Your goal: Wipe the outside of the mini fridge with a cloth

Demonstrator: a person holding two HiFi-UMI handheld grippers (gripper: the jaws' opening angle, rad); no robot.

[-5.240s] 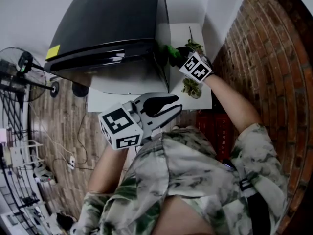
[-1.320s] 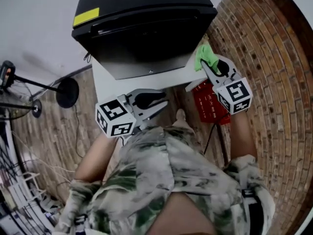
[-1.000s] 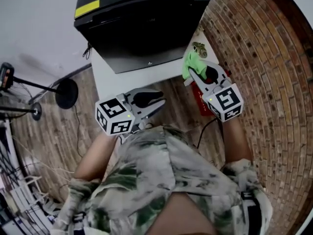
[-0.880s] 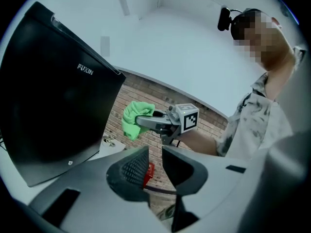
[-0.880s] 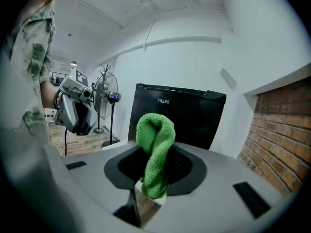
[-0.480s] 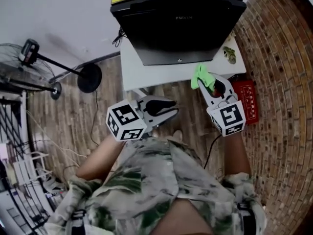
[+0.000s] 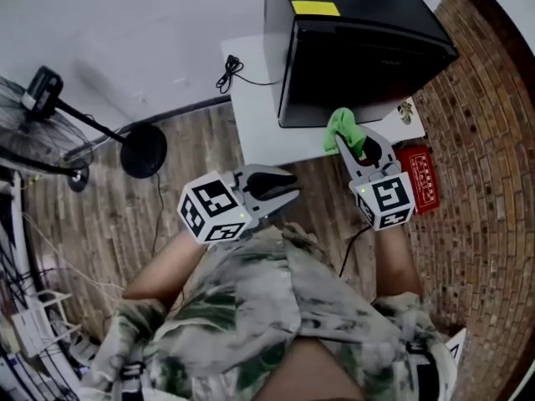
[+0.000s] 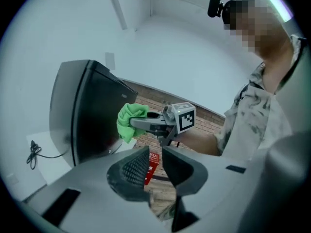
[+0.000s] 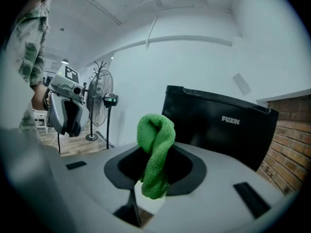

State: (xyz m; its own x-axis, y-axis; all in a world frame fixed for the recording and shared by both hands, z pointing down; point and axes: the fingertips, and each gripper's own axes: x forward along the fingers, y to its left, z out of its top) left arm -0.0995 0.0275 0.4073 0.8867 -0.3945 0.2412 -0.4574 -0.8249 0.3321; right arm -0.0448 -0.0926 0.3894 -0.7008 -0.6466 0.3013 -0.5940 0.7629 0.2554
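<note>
Cloth: green terry cloth (image 9: 155,149), soft and nubbly, folded into a thick loop; its long axis runs up out of the right claw, rounded fold on top, loose ends hanging below.
Cloth position: in the head view it sticks out from the claw tips toward the lower front of the mini fridge; whether it touches the door cannot be told.
Right claw: the right claw (image 7: 347,143) is clamped on the cloth, pinching its middle; it points at the fridge front.
Left claw: the left claw (image 8: 155,161) has its jaws a little apart with nothing between them; it is held low near the person's body, well apart from the fridge.
Mini fridge: the mini fridge (image 7: 359,40) is a black upright box, smooth and glossy, with square edges; white lettering runs across the door, and a yellow sticker (image 7: 315,7) lies on its top.
Bench: the fridge stands on a low white bench (image 7: 259,132) with a flat matte top; a coiled black cable (image 7: 230,73) lies on it beside the fridge.
Surroundings: a standing fan (image 7: 50,115) on the wood plank floor to the left; a red box (image 7: 422,174) on the floor beside the bench — brick surface to the right.
</note>
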